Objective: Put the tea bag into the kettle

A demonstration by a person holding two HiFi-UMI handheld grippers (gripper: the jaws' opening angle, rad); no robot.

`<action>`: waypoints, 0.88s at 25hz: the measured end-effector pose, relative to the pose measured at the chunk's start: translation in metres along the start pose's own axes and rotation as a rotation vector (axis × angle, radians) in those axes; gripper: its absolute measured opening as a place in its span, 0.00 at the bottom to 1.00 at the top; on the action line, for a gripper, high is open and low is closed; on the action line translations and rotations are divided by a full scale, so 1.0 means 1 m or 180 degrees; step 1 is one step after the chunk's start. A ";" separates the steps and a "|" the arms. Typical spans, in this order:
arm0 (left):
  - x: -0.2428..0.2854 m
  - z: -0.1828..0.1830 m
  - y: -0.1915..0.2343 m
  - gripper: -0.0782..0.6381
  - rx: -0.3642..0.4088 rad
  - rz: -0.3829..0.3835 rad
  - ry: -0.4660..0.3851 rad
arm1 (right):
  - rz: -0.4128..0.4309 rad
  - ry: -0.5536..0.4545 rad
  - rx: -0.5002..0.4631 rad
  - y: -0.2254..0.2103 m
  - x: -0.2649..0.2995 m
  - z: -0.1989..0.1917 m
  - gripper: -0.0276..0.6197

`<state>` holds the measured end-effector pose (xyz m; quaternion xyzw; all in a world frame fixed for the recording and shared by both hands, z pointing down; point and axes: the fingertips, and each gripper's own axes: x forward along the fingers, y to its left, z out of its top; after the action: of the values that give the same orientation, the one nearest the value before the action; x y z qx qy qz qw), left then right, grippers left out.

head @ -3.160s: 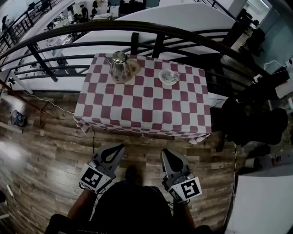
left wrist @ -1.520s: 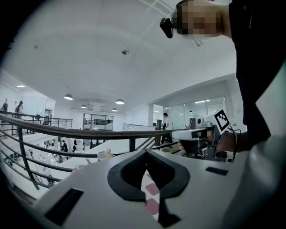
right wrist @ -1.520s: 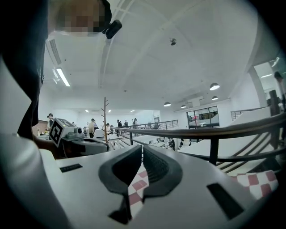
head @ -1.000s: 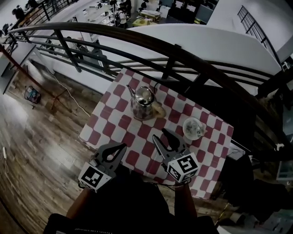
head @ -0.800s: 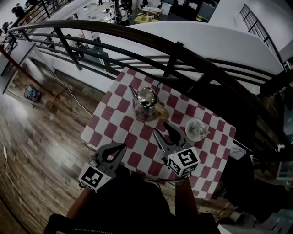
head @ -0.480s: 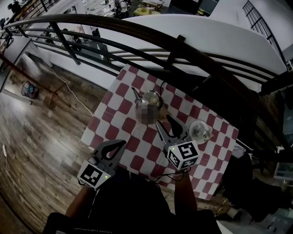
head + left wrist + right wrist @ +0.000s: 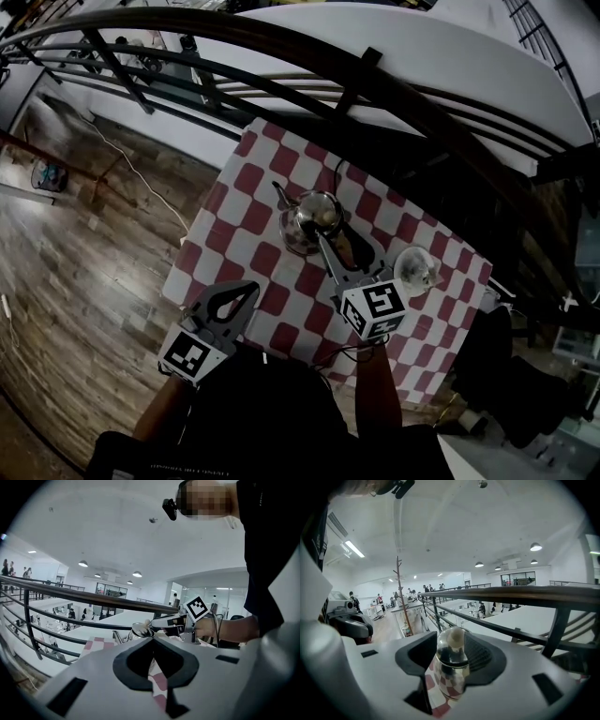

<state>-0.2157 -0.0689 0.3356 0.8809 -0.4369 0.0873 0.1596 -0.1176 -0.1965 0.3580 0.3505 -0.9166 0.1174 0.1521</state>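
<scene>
Apparently the tea bag sits in the small dish [image 7: 415, 269] right of the kettle [image 7: 309, 217] on the checked table [image 7: 246, 251]; too small to confirm. Right hand-held gripper [image 7: 336, 238]: jaws just opened wide, kettle between them, ungripped. Left hand-held gripper [image 7: 246, 290]: jaws together, empty, at the table's near edge.

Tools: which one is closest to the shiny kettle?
The right tool, jaws open, right by the kettle; the left tool hangs back, well short of it.

Black short-sleeved top [image 7: 262, 412], pale grey left gripper [image 7: 246, 289] and right gripper [image 7: 335, 240], black-lined fingers [image 7: 483, 656], black-and-white marker cubes [image 7: 373, 310]
</scene>
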 end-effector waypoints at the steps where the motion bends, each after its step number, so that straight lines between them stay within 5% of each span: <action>1: 0.002 -0.001 0.002 0.12 -0.0013 -0.0010 0.0010 | -0.0011 0.0003 0.0003 -0.001 0.003 0.000 0.31; 17: 0.008 -0.003 0.024 0.12 -0.0032 -0.0054 0.0050 | -0.0125 0.0014 -0.0084 -0.009 0.025 0.003 0.31; 19: 0.008 -0.002 0.024 0.12 -0.0028 -0.0052 0.0050 | -0.0154 -0.0025 -0.0138 -0.009 0.022 0.006 0.21; 22: 0.008 0.000 0.022 0.12 -0.0014 -0.0058 0.0043 | -0.0175 -0.0081 -0.0174 -0.009 0.016 0.012 0.21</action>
<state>-0.2282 -0.0871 0.3421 0.8839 -0.4280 0.0907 0.1653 -0.1250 -0.2164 0.3533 0.3728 -0.9114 0.0836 0.1531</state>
